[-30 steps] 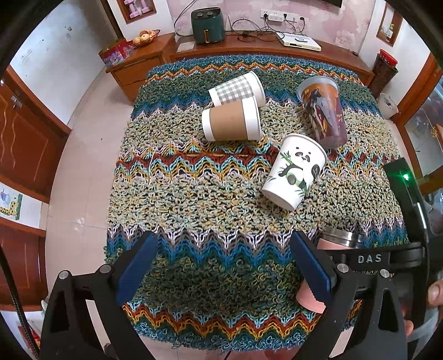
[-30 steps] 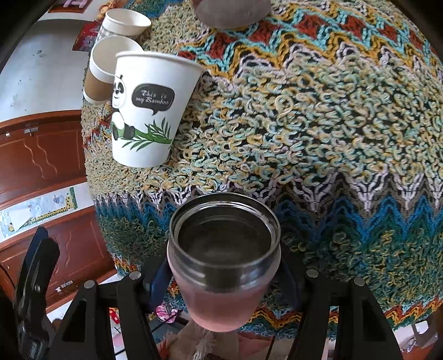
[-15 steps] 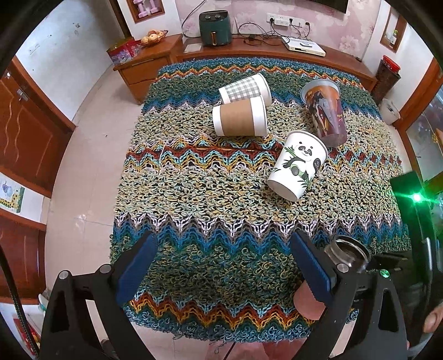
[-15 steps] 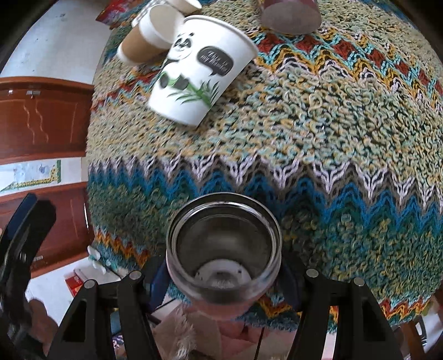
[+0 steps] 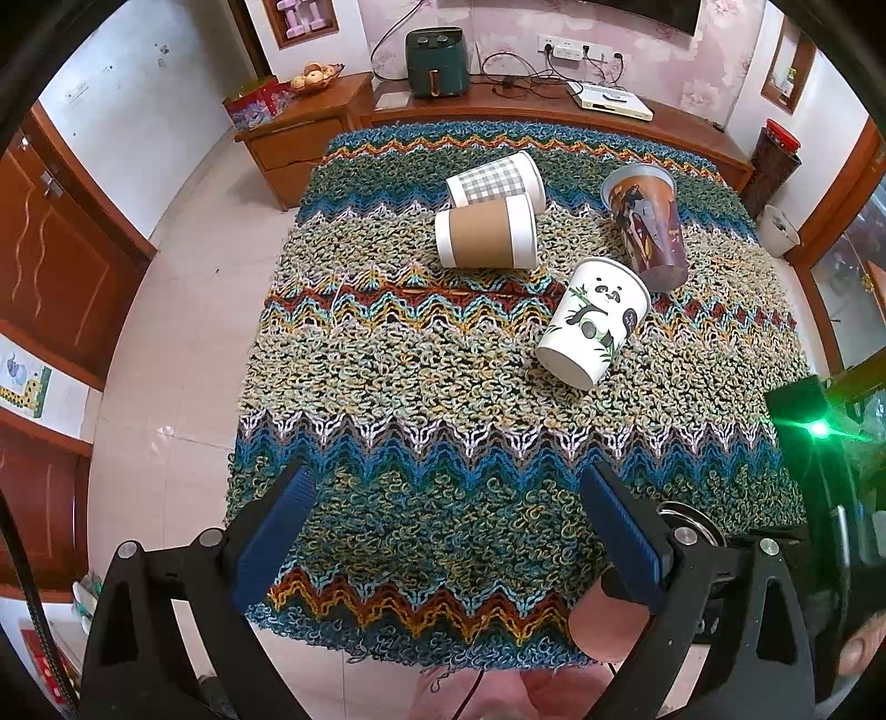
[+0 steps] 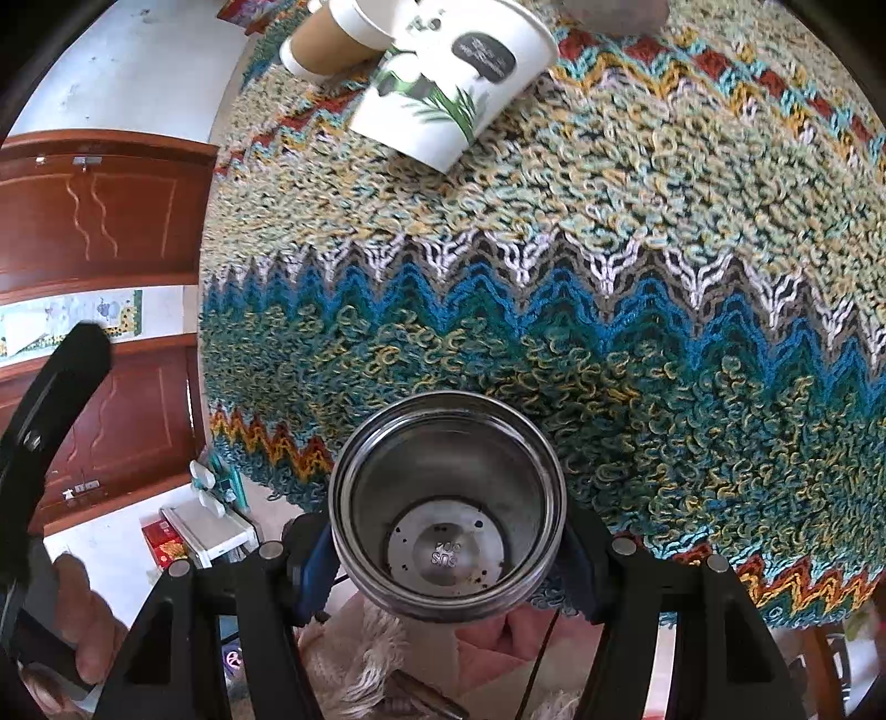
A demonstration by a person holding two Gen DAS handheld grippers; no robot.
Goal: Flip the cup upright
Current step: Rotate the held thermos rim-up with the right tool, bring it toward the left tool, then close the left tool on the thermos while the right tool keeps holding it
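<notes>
Tilted-back steel cup (image 6: pixel 447 507), empty, right tongs (image 6: pixel 448 559)

In the right wrist view the steel cup (image 6: pixel 447 501) hides the blue pads of the right hand-held gripper (image 6: pixel 448 559) almost wholly, and its pink body barely shows. The panda cup (image 6: pixel 451 83) is blurred and cut by the top edge, as is the brown-sleeved cup (image 6: pixel 332 41). In the left wrist view the left hand-held gripper (image 5: pixel 448 540) covers most of that steel cup (image 5: pixel 689 526).
</notes>
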